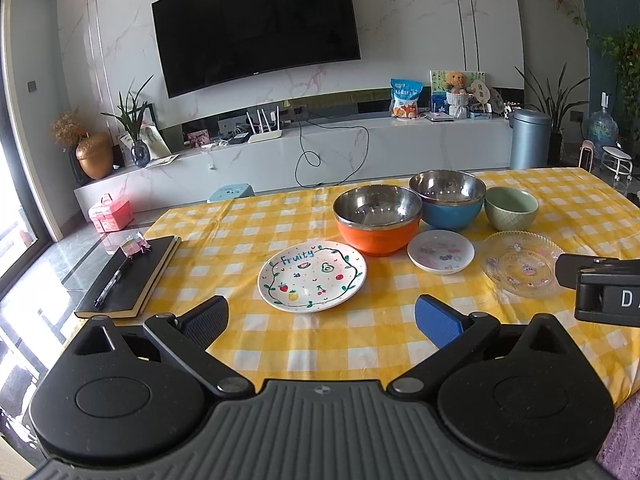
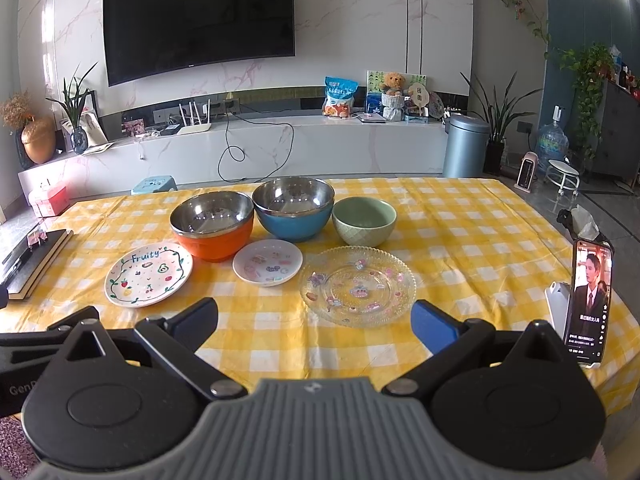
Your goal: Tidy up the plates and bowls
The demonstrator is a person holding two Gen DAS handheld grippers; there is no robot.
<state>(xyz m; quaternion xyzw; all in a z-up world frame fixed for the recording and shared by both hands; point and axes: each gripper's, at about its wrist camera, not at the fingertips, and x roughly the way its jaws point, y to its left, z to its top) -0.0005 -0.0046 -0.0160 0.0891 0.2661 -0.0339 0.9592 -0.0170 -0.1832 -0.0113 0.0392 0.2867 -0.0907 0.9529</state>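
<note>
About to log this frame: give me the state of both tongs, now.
Left tongs: open, holding nothing, above the tablecloth.
Right tongs: open, holding nothing, just short of the glass plate.

I can read the word "Fruity" in blue hand-painted letters along the upper left of a white plate (image 1: 312, 277) on the checked tablecloth; it shows in the right wrist view too. In the left wrist view, the right gripper (image 1: 606, 288) at the right edge bears a large white "D". In the right wrist view, the left gripper (image 2: 24, 376) at the left edge shows "Gen", cut off. A phone (image 2: 589, 298) carries small captions I cannot read.
</note>
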